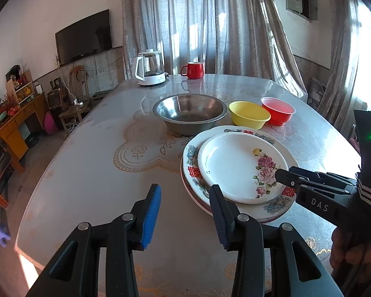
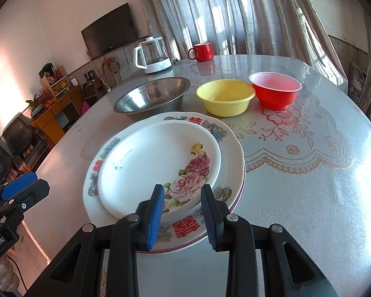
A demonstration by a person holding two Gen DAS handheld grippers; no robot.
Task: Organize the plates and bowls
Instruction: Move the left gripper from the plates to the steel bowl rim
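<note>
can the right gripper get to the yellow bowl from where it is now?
Probably yes. The right gripper hangs open over the near rim of the rose plate, holding nothing. The yellow bowl sits beyond the plate stack, between the steel bowl and red bowl; nothing tall stands between.

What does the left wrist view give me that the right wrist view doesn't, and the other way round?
Only the left wrist view shows the left tool head-on, open and empty over bare table beside the plates, and the right tool from the side at the rose plate's rim. Only the right wrist view shows the right tool with fingers apart, straddling that rim. Both show the plate stack, steel bowl, yellow bowl, red bowl, kettle and mug.
</note>
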